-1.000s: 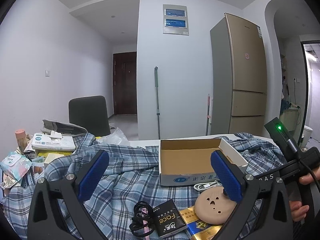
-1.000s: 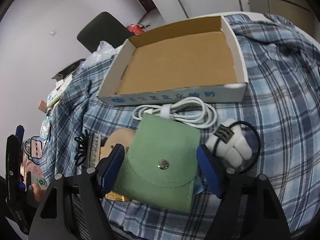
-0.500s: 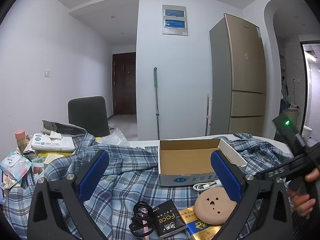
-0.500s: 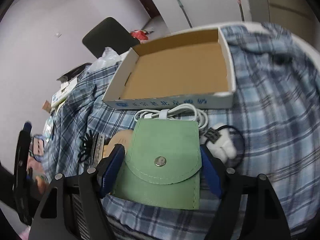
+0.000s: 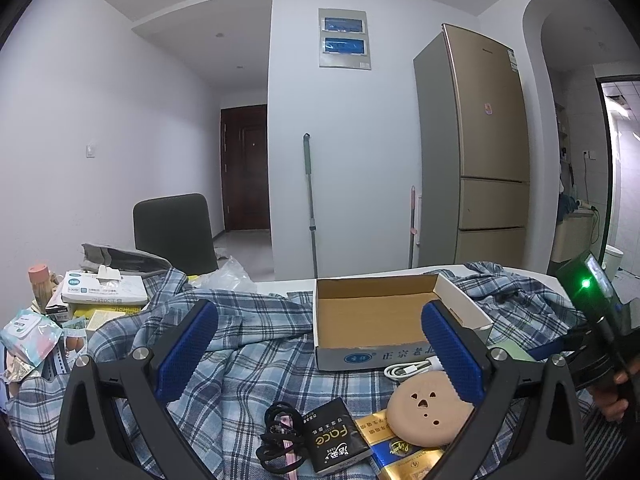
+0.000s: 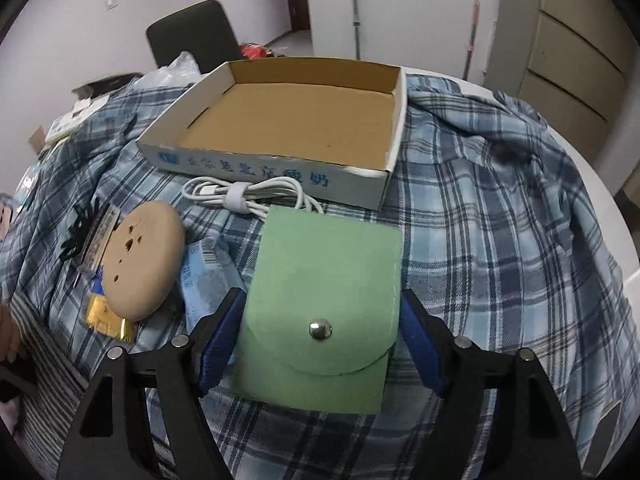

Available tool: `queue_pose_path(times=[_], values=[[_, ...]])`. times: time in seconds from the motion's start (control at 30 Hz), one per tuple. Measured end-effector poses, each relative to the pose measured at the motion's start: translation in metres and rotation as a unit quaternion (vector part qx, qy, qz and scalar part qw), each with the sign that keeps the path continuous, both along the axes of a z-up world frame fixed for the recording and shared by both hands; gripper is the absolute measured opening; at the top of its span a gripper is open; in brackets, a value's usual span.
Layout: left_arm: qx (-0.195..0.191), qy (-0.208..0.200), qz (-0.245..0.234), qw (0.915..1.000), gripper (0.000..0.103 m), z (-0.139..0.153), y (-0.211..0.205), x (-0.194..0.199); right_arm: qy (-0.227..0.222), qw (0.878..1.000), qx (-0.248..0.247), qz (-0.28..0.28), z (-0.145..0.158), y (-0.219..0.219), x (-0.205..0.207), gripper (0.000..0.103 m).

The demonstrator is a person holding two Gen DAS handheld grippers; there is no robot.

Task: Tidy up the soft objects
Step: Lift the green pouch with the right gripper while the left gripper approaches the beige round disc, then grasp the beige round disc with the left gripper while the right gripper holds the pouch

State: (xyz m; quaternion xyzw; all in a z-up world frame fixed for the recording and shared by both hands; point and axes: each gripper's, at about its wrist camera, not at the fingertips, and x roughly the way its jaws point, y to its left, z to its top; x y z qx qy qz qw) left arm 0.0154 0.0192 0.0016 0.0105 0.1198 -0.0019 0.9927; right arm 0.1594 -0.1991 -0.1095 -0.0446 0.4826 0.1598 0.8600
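Green pouch (image 6: 324, 312) clamped (right gripper (image 6: 320, 340)).

The right gripper (image 6: 320, 340) is carrying the green felt pouch (image 6: 324, 304) clamped between its pads, lifting it off the plaid cloth (image 6: 500, 240) toward the near wall of the cardboard box (image 6: 280, 168). It is rolling upright, so the box now sits level in the right wrist view. The white plush toy is no longer showing beside the pouch.

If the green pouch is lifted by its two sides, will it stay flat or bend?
The green pouch looks like thin felt, so it would probably sag or buckle under a side squeeze. It seems flat and nearly empty, so likely light. Its matte surface should not slip easily between the right hand-held gripper pads.
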Motion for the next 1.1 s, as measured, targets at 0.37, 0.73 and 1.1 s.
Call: queue_pose_path(times=[0.37, 0.73, 1.1], values=[[0.008, 0.008, -0.003, 0.9999, 0.103, -0.002, -0.004, 0.002, -0.011, 0.999, 0.029, -0.02, 0.0, -0.006, -0.003, 0.071], [0.035, 0.122, -0.118, 0.9849, 0.103, -0.009, -0.028, 0.031, -0.097, 0.994, 0.044, -0.021, 0.027, -0.014, -0.023, 0.071], [0.043, 0.278, -0.245, 0.9278, 0.103, -0.052, -0.067, 0.075, -0.077, 0.995, 0.059, -0.013, 0.02, -0.015, -0.022, 0.071]])
